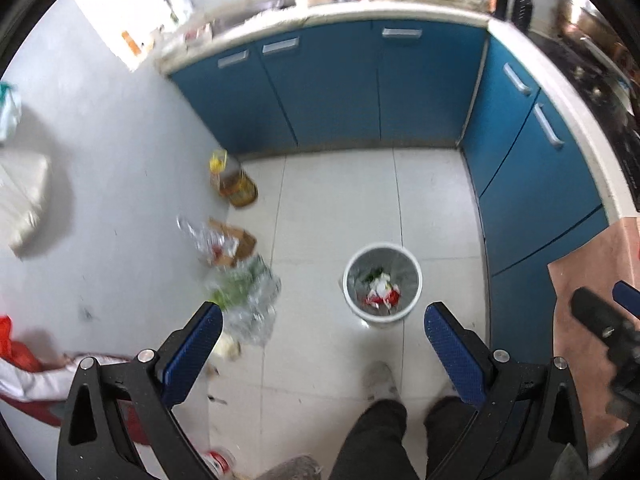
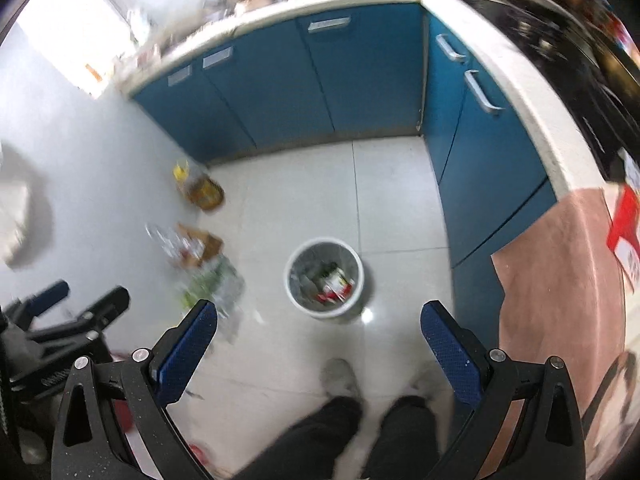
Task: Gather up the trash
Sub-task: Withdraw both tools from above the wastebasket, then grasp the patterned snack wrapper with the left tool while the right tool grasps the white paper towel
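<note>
Red-and-white packet (image 2: pixel 628 220) on the counter, right wrist view only.

- Pale glossy floor tiles (image 1: pixel 336 200) with thin grout lines.
- Blue cabinets (image 1: pixel 332 84) with silver handles wrap the corner.
- A cluttered pale worktop (image 1: pixel 400 10) runs above them.
- White wall (image 1: pixel 112 152) at left, bright daylight from a window (image 2: pixel 76 36).
</note>
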A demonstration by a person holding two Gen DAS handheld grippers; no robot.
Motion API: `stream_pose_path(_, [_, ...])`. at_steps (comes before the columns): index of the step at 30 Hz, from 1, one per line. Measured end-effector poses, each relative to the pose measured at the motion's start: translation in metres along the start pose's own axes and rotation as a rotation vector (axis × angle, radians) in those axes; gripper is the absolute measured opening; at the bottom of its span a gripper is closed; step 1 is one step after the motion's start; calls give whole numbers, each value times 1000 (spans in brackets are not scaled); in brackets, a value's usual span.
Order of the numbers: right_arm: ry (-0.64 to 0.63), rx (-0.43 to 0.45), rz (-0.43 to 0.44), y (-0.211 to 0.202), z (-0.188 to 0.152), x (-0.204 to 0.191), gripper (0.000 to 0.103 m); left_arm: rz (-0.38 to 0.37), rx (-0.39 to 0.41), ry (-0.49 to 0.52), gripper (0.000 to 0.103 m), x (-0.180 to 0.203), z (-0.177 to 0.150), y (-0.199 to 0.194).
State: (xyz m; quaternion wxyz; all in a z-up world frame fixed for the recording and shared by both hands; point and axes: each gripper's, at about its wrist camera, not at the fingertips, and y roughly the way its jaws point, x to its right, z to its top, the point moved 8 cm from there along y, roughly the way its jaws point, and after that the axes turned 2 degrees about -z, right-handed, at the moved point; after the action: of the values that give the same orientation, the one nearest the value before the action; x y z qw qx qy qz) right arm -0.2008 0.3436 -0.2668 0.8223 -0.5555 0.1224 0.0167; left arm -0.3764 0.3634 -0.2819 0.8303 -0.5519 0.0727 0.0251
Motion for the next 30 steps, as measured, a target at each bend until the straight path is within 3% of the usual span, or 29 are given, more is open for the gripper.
stream_pose_path(3, [124, 60, 35, -31, 10, 35, 103, -30, 60, 13, 103, 28, 21, -23])
stream_pose_path(7, [296, 145, 8, -84, 17, 120, 103, -86, 127, 80, 103, 96, 55, -52])
stream_pose_path(10, [416, 201, -60, -118, 11, 195, 103, -137, 147, 169, 103, 174, 72, -72])
stream_pose_path(13, [575, 241, -165, -156, -15, 296, 103, -208, 148, 305, 103, 275, 75, -91])
stream_pose_path(19, [941, 257, -447, -217, -120, 519, 103, -353, 42, 600, 103, 486, 31, -109])
stream_pose_path(21, [1011, 259, -490, -225, -148, 566, 101, -400, -15, 691, 103, 551, 6, -108])
stream_pose_path(22, [1036, 254, -502, -226, -158, 587, 98, -422, -37, 722, 103, 576, -3, -109])
stream_pose_path(24, [1072, 235, -508, -221, -176, 627, 82, -470, -89, 784, 103, 628, -26, -106])
stream_pose_path(28, [1089, 197, -470, -199, -191, 668, 71, -540, -166, 853, 102, 700, -59, -97])
stream_pose_path(30, [1080, 184, -455, -186, -193, 675, 64, -559, -178, 863, 92, 718, -66, -91])
